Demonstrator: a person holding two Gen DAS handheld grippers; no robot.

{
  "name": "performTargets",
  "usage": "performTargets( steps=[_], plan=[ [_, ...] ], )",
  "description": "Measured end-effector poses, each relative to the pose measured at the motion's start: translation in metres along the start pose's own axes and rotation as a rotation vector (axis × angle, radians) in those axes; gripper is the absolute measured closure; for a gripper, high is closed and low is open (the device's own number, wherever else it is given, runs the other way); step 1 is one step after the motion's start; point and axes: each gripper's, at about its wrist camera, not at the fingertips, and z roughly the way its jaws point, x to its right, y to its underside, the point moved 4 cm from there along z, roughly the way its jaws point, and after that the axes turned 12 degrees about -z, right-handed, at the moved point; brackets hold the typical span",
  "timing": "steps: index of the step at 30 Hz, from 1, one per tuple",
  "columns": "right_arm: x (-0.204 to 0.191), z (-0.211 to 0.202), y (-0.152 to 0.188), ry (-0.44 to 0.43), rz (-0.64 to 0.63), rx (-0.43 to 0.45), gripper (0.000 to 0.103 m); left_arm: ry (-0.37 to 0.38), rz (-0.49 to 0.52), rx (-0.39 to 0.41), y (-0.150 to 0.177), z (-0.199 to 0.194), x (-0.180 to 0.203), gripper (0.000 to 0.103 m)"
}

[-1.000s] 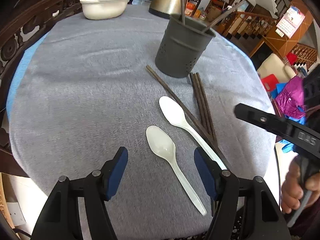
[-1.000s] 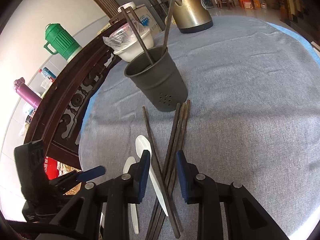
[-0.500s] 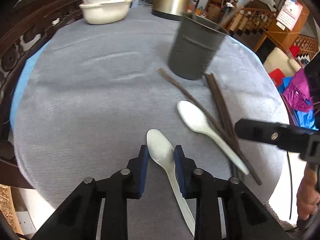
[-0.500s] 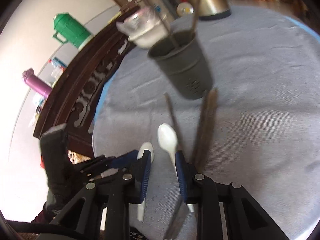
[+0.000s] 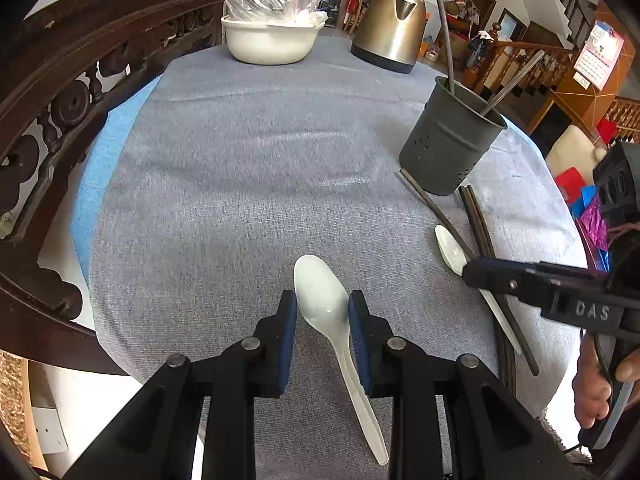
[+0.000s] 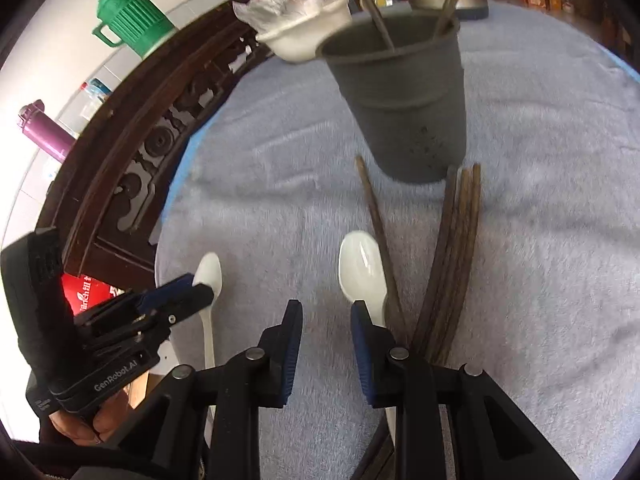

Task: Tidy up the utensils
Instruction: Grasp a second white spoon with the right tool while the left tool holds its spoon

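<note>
Chopsticks (image 6: 452,248) flank the right spoon (image 6: 362,268); both fingers narrowed, grip unclear.

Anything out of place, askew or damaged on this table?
Nothing damaged or spilled. Utensils lie loose on the cloth beside the holder: two white spoons and several chopsticks, one splayed apart. Two chopsticks already stand in the holder.

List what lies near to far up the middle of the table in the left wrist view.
Left tool → white spoon between its pads → bare grey cloth → white bowl and kettle at the far edge.
</note>
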Motion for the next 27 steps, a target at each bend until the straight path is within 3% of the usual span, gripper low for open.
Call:
performTargets(
  steps=[6, 9, 18, 22, 27],
  plan=[
    [0.005, 0.012, -0.019, 0.059, -0.012, -0.007, 0.075, 0.013, 0.016, 0.015, 0.001, -0.005, 0.01, 0.075],
    [0.007, 0.028, -0.024, 0.06, -0.01, -0.062, 0.075, 0.013, 0.022, 0.027, 0.001, -0.009, 0.012, 0.075],
    [-0.002, 0.033, -0.028, 0.143, -0.096, -0.065, 0.074, 0.016, 0.026, 0.043, 0.0, -0.017, 0.014, 0.075],
    [-0.009, 0.034, -0.025, 0.229, -0.17, -0.064, 0.089, 0.012, 0.027, 0.049, 0.001, -0.019, 0.015, 0.075],
    [-0.01, 0.029, -0.024, 0.221, -0.161, -0.039, 0.097, 0.01, 0.021, 0.067, -0.001, -0.026, 0.014, 0.075]
  ],
)
